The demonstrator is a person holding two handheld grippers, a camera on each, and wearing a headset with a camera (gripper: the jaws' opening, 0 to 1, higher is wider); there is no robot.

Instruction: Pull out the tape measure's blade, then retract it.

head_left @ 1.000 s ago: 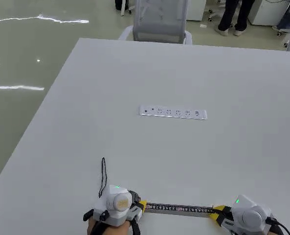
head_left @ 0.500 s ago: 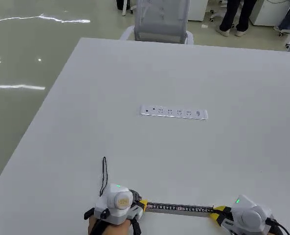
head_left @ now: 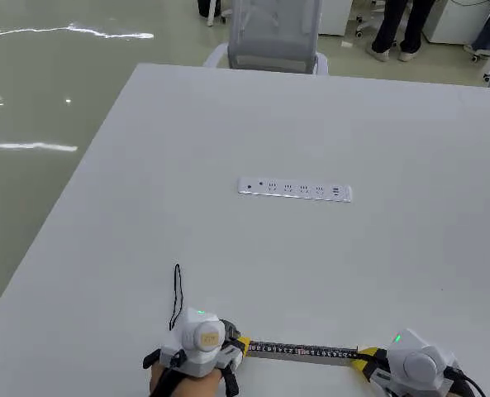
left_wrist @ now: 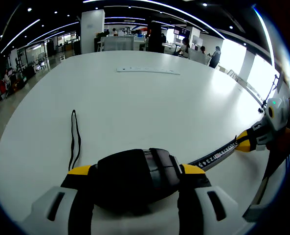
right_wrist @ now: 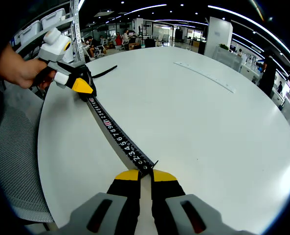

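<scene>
- Near the worktop's (head_left: 311,116) front edge, the left gripper (head_left: 232,347) is clamping the tape measure's black case (left_wrist: 135,178), its yellow-tipped jaws pressing on the case from both sides.
- Off to the right, the right gripper (right_wrist: 141,176) is pinching the blade's free end, its jaws pressed together on the tip with hardly a gap showing.
- Between them the blade (head_left: 302,351) is running straight and low over the worktop, printed numbers facing up. Whether it is touching the surface I cannot tell.
- A black lanyard (head_left: 176,294) is trailing from the case and lying loose on the worktop, pointing away from the person.
- Further back, well apart from the work, a white power strip (head_left: 294,189) is lying flat, and a grey chair (head_left: 273,37) is standing at the far edge.
- As for progress, the pull-out appears to be under way or partly done: a short length of blade is showing between the two grippers.
- Whether more is meant to come out I cannot judge, as the task is giving no length.
- Retraction is not yet begun: the blade is out and the right gripper is holding its end.
- For that step, the right gripper will probably be guiding the end back toward the case rather than letting go, since a freed blade can whip.
</scene>
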